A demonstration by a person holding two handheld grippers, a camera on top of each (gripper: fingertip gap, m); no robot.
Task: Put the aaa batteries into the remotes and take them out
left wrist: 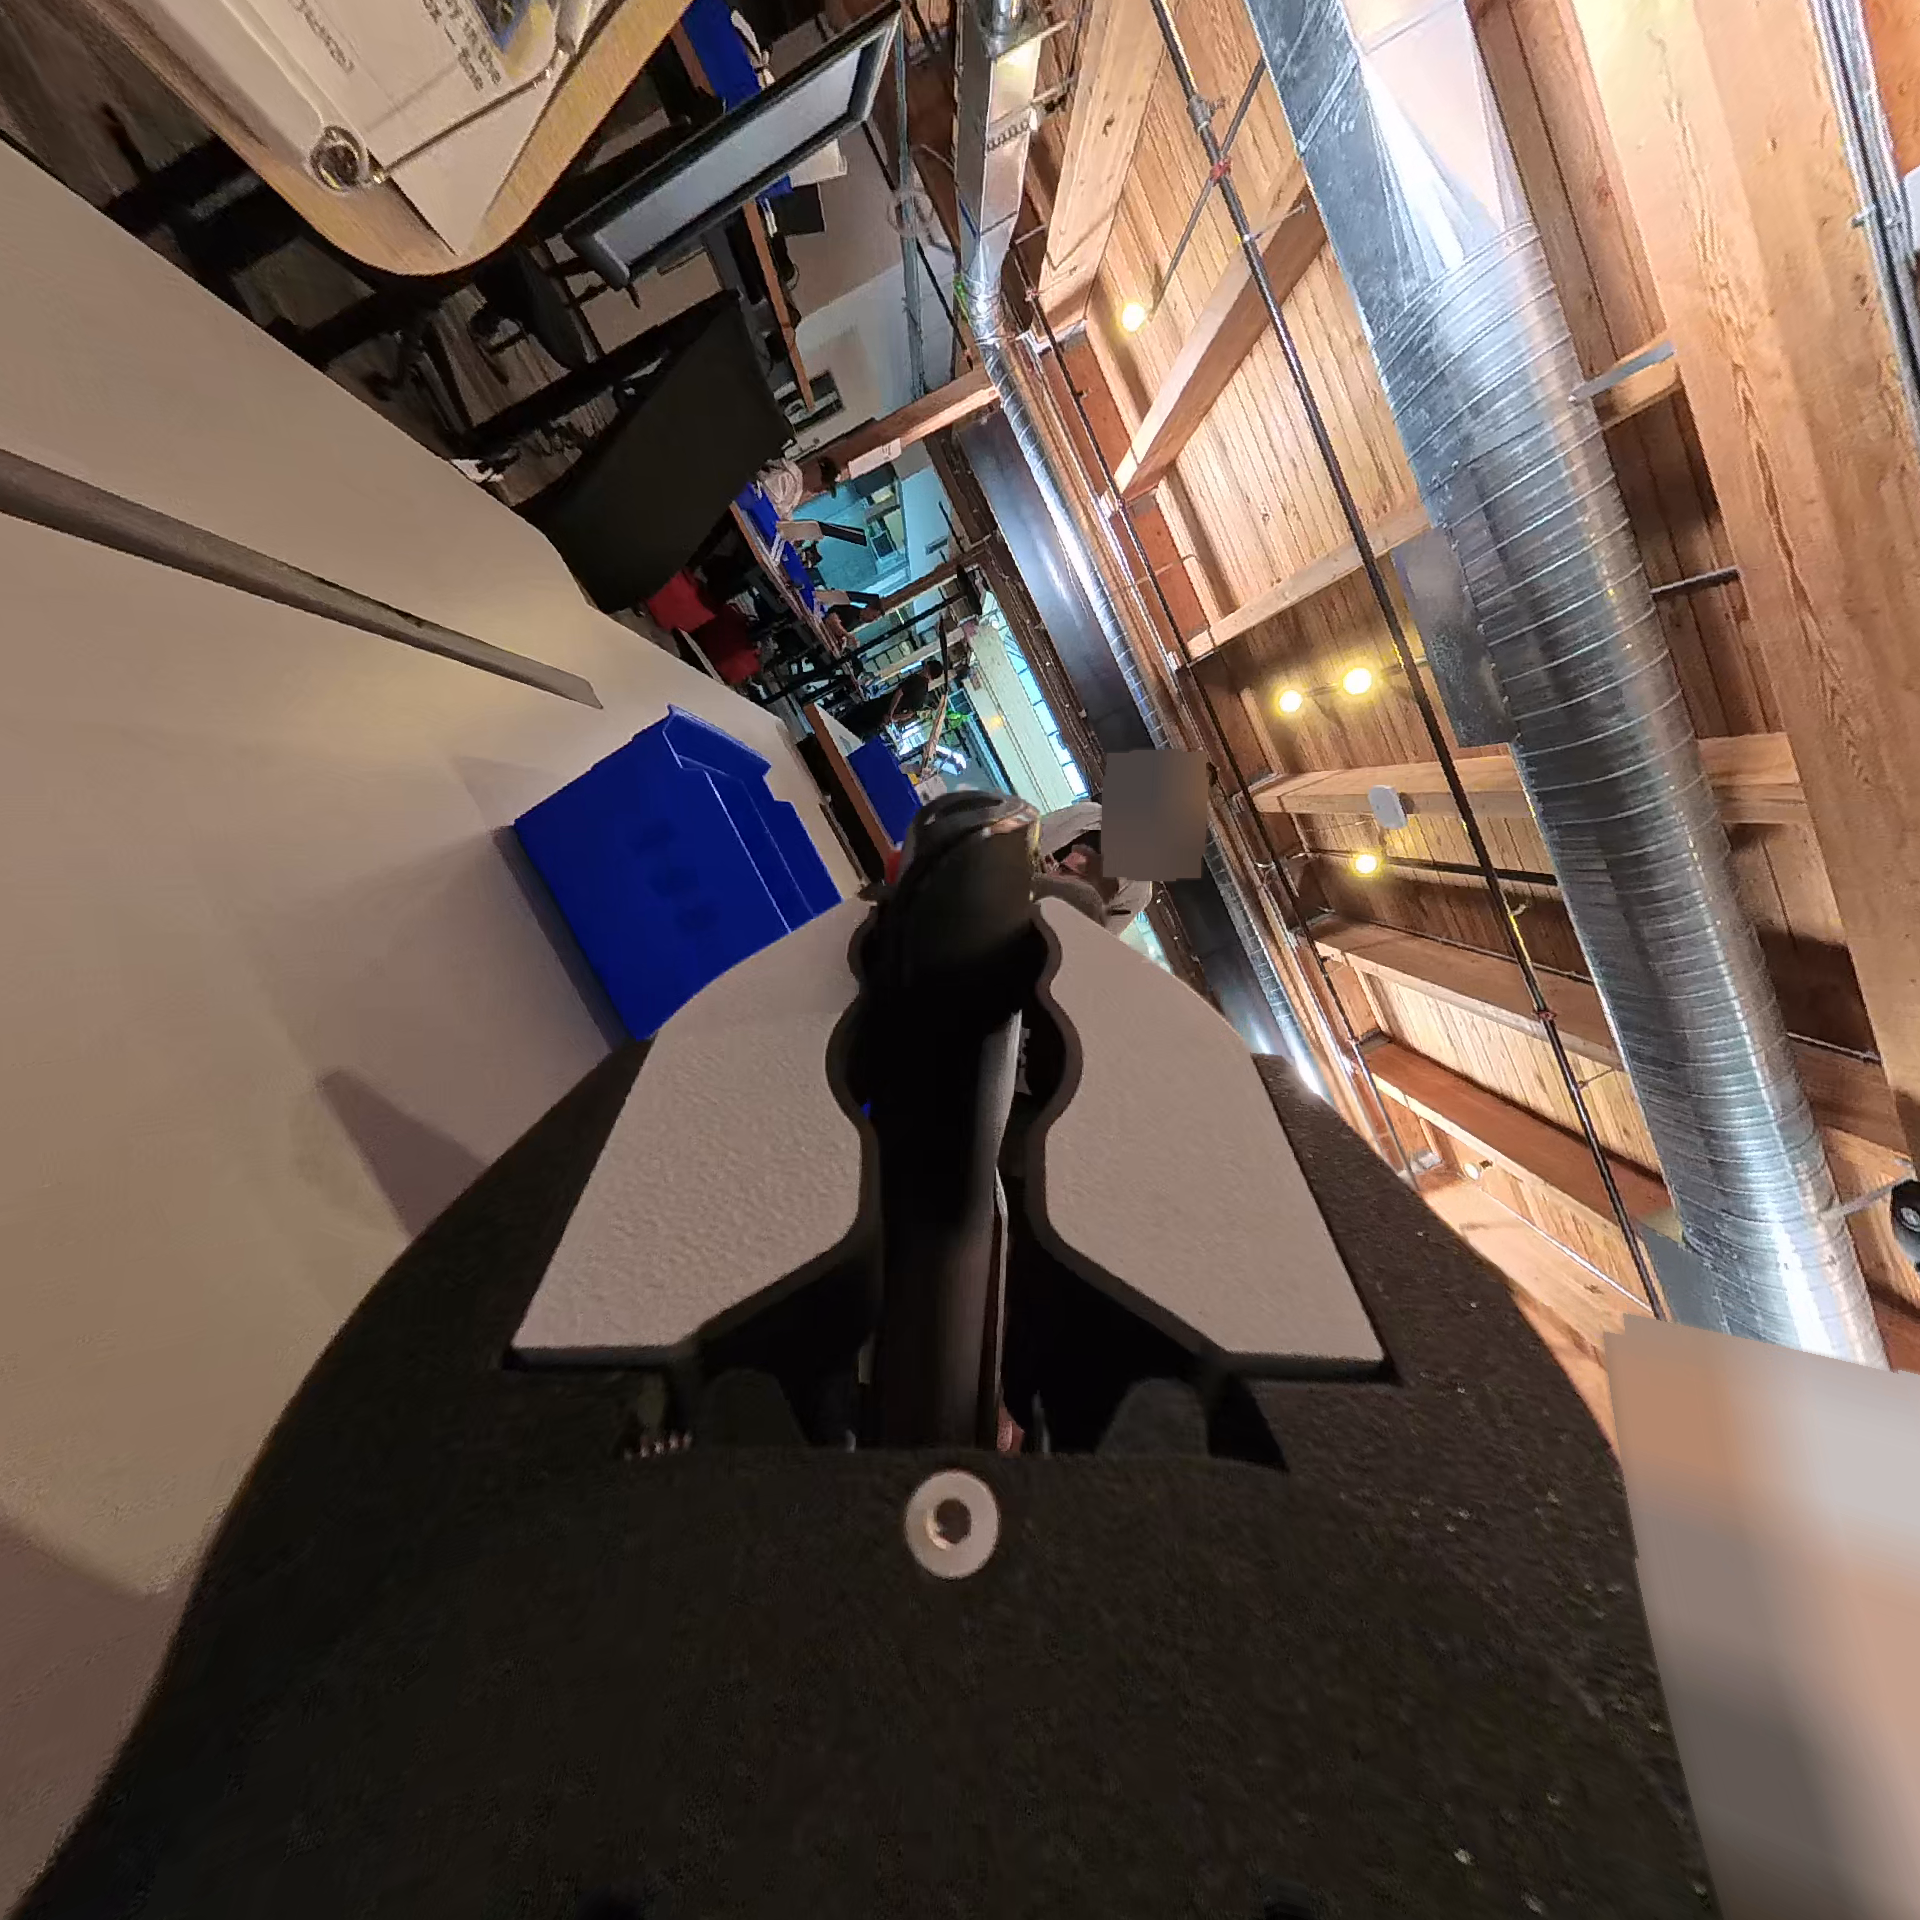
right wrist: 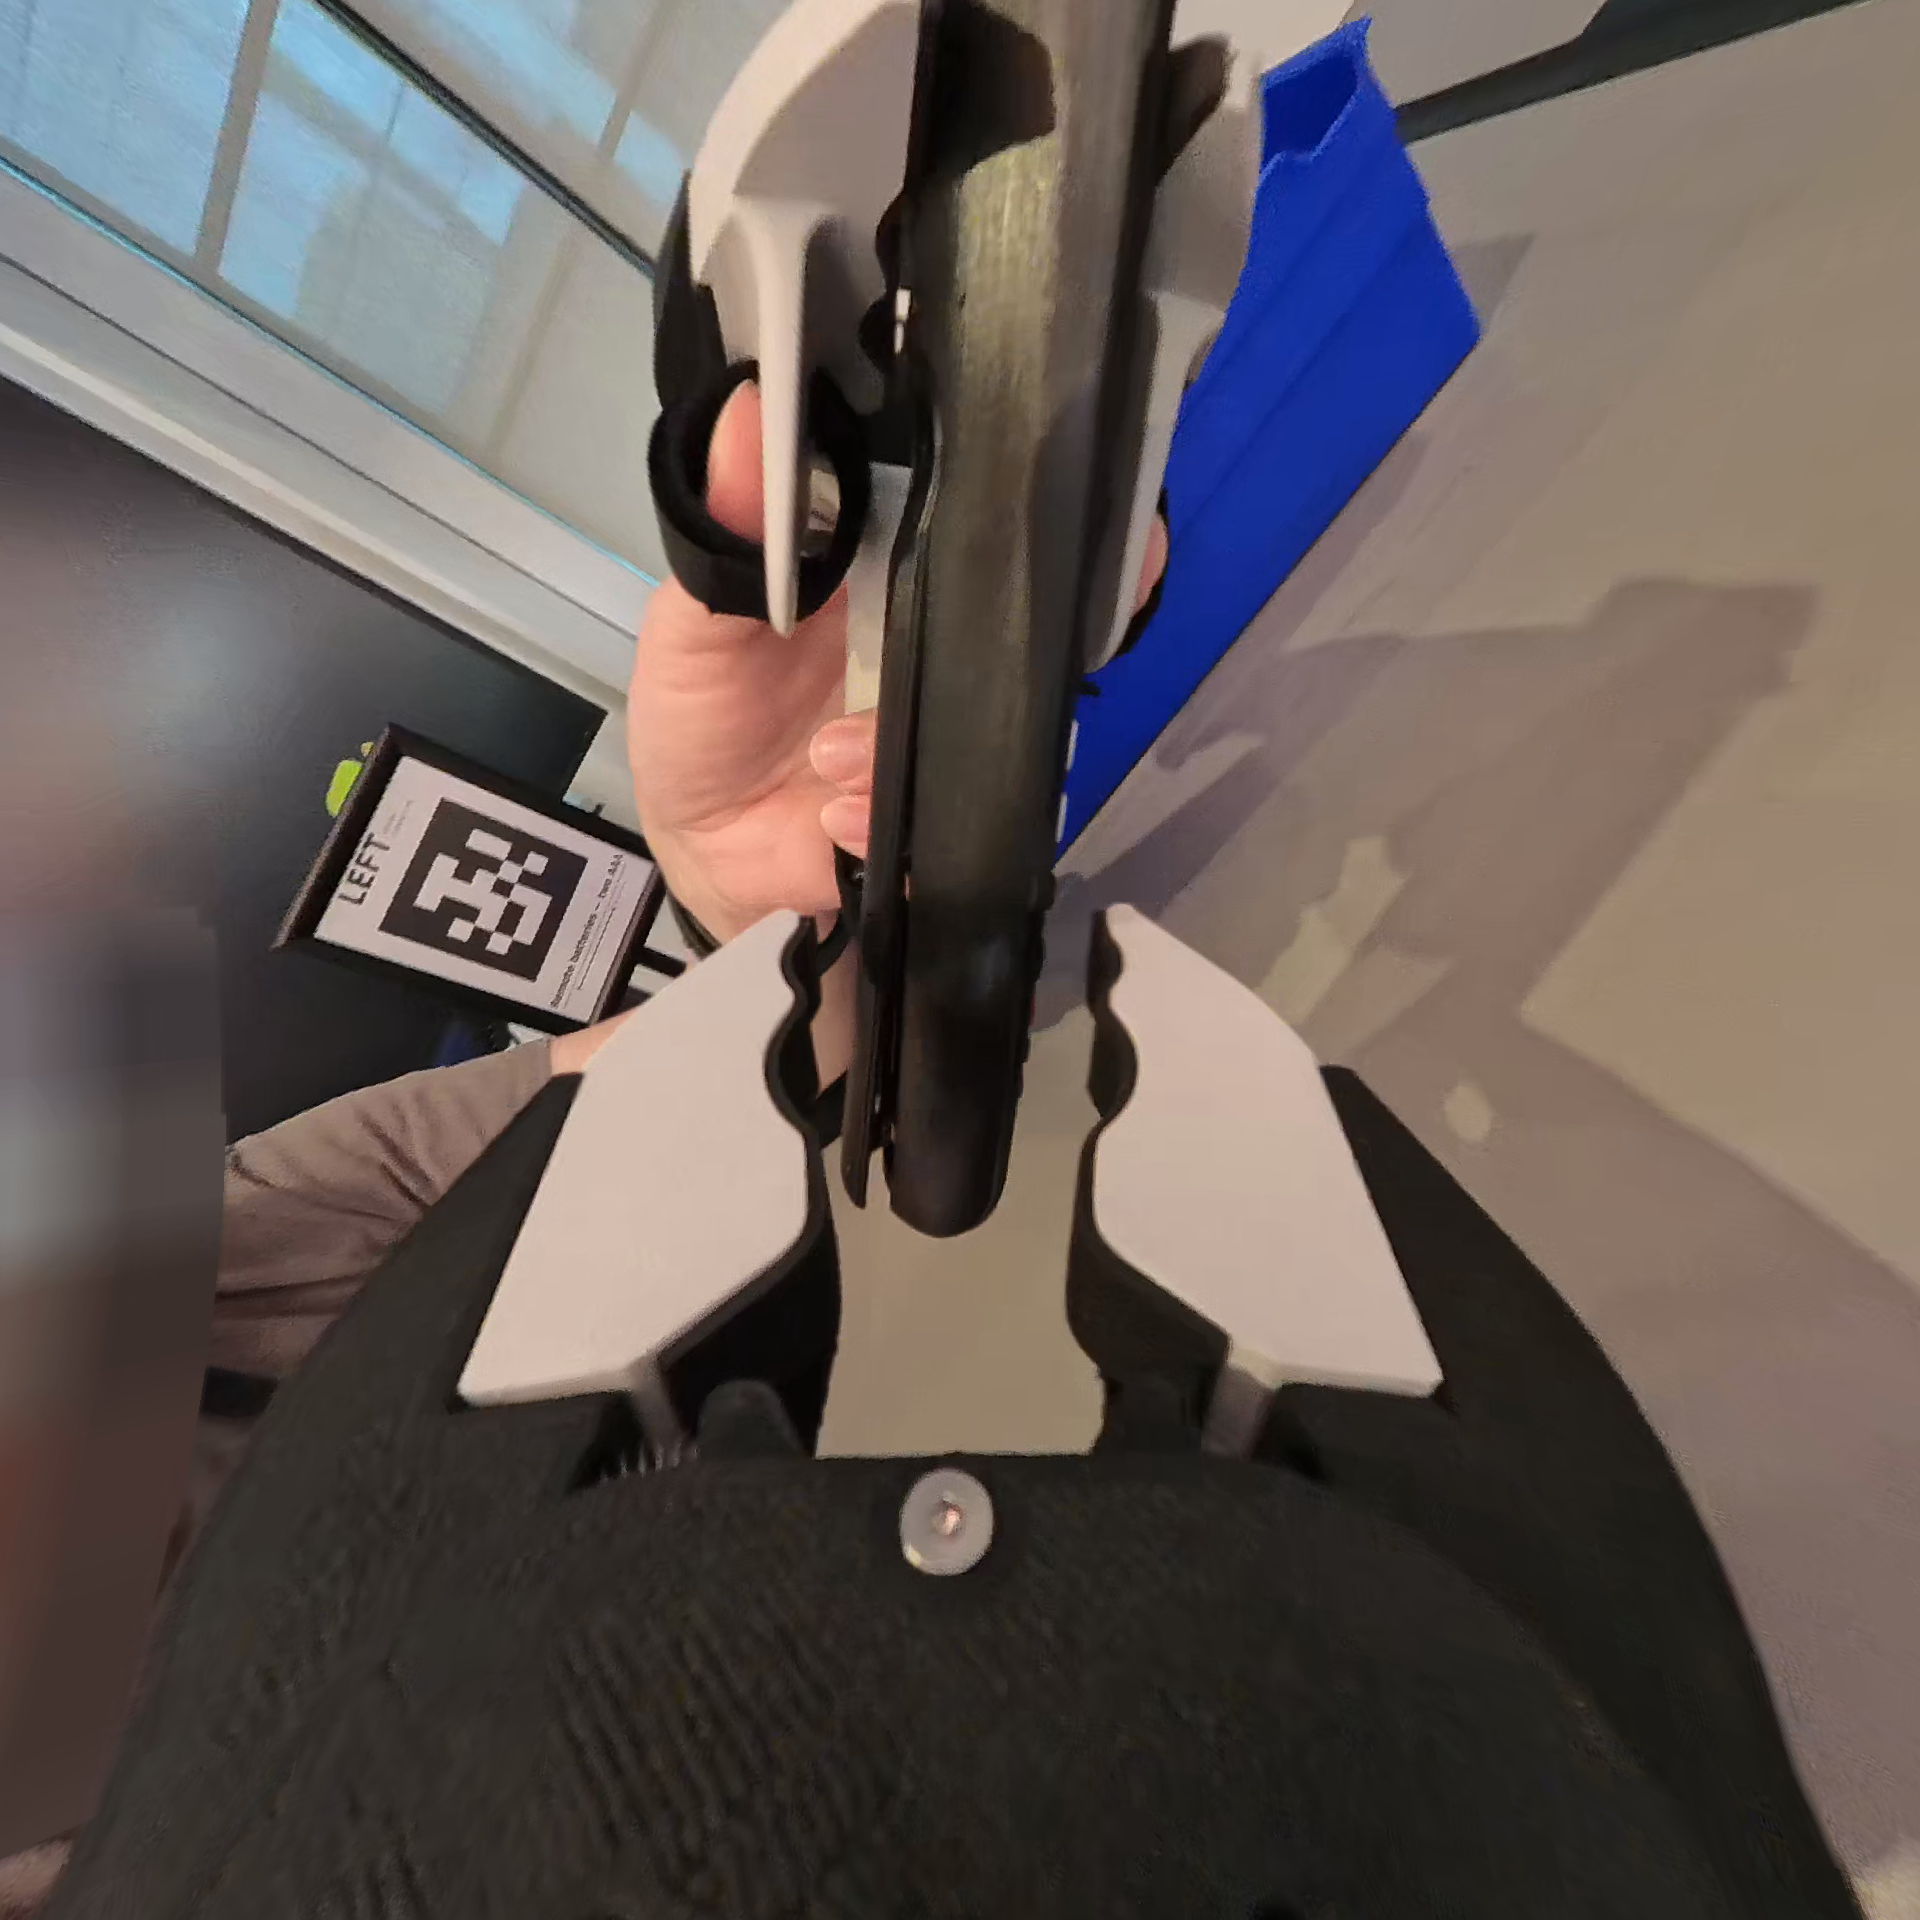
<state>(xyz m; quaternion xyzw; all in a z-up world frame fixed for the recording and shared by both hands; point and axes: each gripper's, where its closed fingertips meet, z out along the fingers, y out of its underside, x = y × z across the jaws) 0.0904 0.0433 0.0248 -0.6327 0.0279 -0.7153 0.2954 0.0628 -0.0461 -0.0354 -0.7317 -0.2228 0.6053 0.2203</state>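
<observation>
A black remote is clamped edge-on in my left gripper, which is shut on it and held above the white table. In the right wrist view the same remote hangs from the left gripper, with a person's hand behind it. My right gripper is open, and the remote's rounded lower end sits between its white fingers with a gap on each side. A thin black panel runs along the remote's left edge. No batteries are in view.
A blue plastic bin stands on the table beyond the left gripper and also shows in the right wrist view. A framed marker card stands at the left. A sleeve lies below it.
</observation>
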